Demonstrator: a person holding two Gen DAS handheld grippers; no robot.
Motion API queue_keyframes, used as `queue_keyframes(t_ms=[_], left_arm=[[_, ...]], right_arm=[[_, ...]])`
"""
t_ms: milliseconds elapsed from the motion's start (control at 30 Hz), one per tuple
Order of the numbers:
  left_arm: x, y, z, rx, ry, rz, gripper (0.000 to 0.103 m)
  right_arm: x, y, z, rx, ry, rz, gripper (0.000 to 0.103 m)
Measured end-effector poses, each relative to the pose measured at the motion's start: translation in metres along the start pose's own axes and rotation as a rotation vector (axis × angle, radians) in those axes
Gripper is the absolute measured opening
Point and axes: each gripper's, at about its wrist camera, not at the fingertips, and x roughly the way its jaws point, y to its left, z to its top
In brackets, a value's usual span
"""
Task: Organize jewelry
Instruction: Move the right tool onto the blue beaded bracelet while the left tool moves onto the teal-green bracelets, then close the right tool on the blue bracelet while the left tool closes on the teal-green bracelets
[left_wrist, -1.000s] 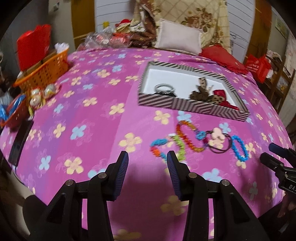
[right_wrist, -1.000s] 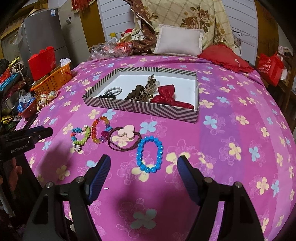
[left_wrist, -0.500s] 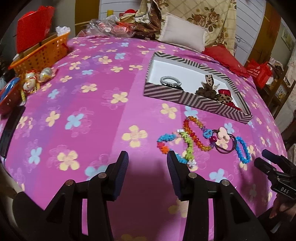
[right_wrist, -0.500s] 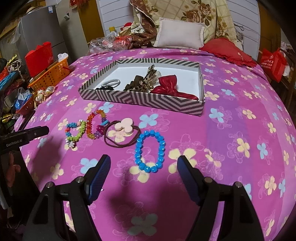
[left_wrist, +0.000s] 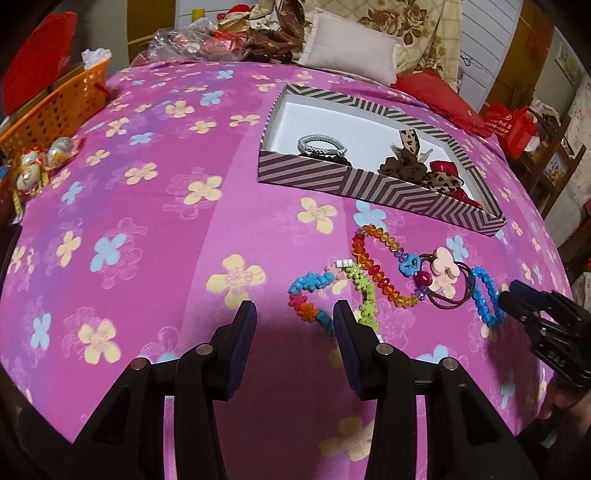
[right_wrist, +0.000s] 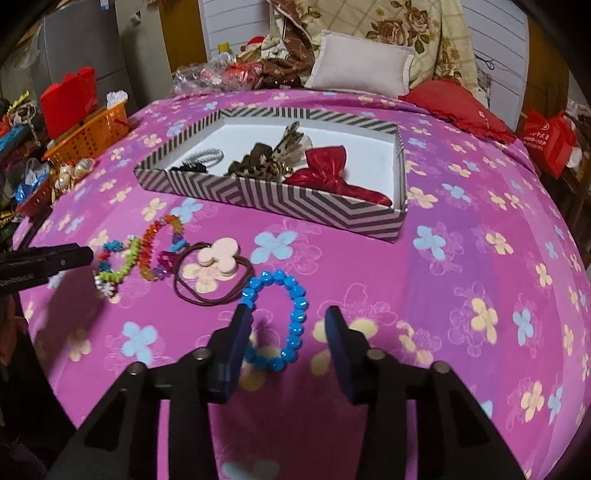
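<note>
Left view: the left gripper (left_wrist: 294, 325) is open above the pink bedcover (left_wrist: 147, 229), holding nothing, beside the colourful bracelets (left_wrist: 354, 284).

Right view: the right gripper (right_wrist: 290, 326) has just been closing, its jaws either side of the blue bead bracelet (right_wrist: 284, 321), not yet squeezing it, in front of the striped box (right_wrist: 280, 199)

My right gripper (right_wrist: 289, 319) came down over the blue bead bracelet (right_wrist: 291, 317), its jaws just closing, not touching it yet

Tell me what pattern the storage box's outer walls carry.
Grey-and-white chevron stripes on the storage box; the right wrist view shows it best.
</note>
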Motion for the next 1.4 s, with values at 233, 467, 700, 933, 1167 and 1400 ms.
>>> queue_keyframes(t_ms=[233,467,700,933,1167,1400], left_arm=[[0.015,0.0,0.006,0.031,0.033,-0.015,0.022],[0.027,-0.004,0.012,0.062,0.049,-0.018,0.022],[0.032,-0.01,0.016,0.103,0.05,0.0,0.022],[0.034,-0.017,0.014,0.148,0.041,0.032,0.022],[0.034,-0.021,0.013,0.165,0.033,0.048,0.022],[0.034,-0.027,0.009,0.185,-0.013,0.05,0.004]], right_arm=[[0.017,0.0,0.002,-0.027,0.025,-0.038,0.035],[0.022,-0.001,0.004,-0.032,0.021,-0.04,0.035],[0.024,0.0,0.004,-0.044,0.013,-0.041,0.035],[0.022,0.002,0.002,-0.051,-0.001,-0.043,0.035],[0.021,0.004,0.0,-0.063,-0.003,-0.036,0.025],[0.019,0.003,-0.001,-0.056,-0.002,0.008,0.009]])
